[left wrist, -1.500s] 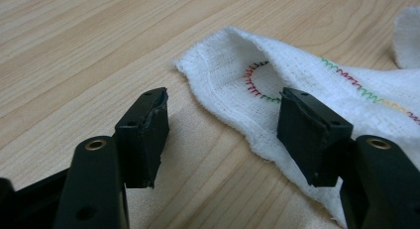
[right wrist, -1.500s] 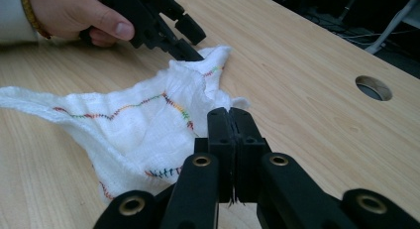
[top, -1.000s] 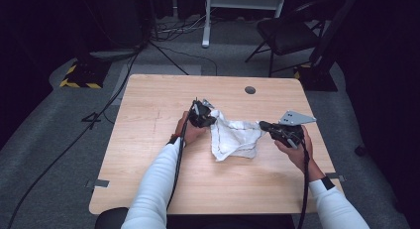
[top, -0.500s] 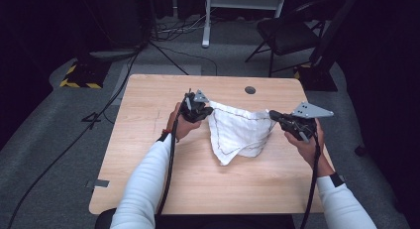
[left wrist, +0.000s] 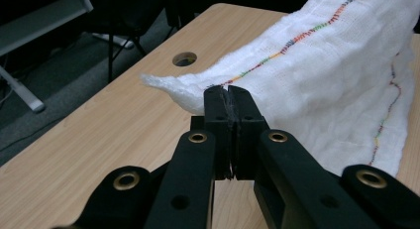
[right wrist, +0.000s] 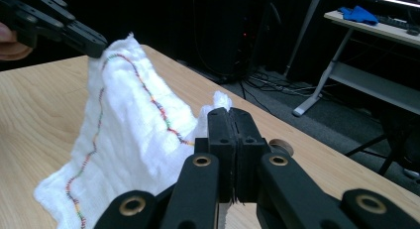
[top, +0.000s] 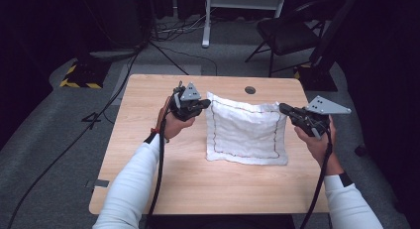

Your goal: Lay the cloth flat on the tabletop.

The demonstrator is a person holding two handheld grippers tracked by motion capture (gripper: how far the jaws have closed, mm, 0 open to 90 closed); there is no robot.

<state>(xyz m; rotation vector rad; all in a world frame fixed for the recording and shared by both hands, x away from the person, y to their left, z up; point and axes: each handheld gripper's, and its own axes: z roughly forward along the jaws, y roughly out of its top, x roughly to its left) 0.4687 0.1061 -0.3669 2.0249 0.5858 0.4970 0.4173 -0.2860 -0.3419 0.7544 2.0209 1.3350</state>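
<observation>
A white cloth (top: 246, 132) with a coloured stitched border hangs spread between my two grippers, its lower edge resting on the wooden table (top: 148, 169). My left gripper (top: 207, 102) is shut on the cloth's upper left corner. In the left gripper view the jaws (left wrist: 228, 97) pinch a corner of the cloth (left wrist: 322, 75). My right gripper (top: 283, 108) is shut on the upper right corner. The right gripper view shows its jaws (right wrist: 230, 115) closed on the cloth (right wrist: 129, 130), with the left gripper (right wrist: 94, 46) holding the far corner.
A round cable hole (top: 250, 90) sits in the table near its far edge. Beyond the table stand a black chair (top: 285, 33) and a white desk frame (top: 237, 6). Cables (top: 99, 125) run over the grey floor to the left.
Both grippers have risen and moved apart. The cloth, bunched on the table a second ago, is now pulled out flat and lifted by its two upper corners.
</observation>
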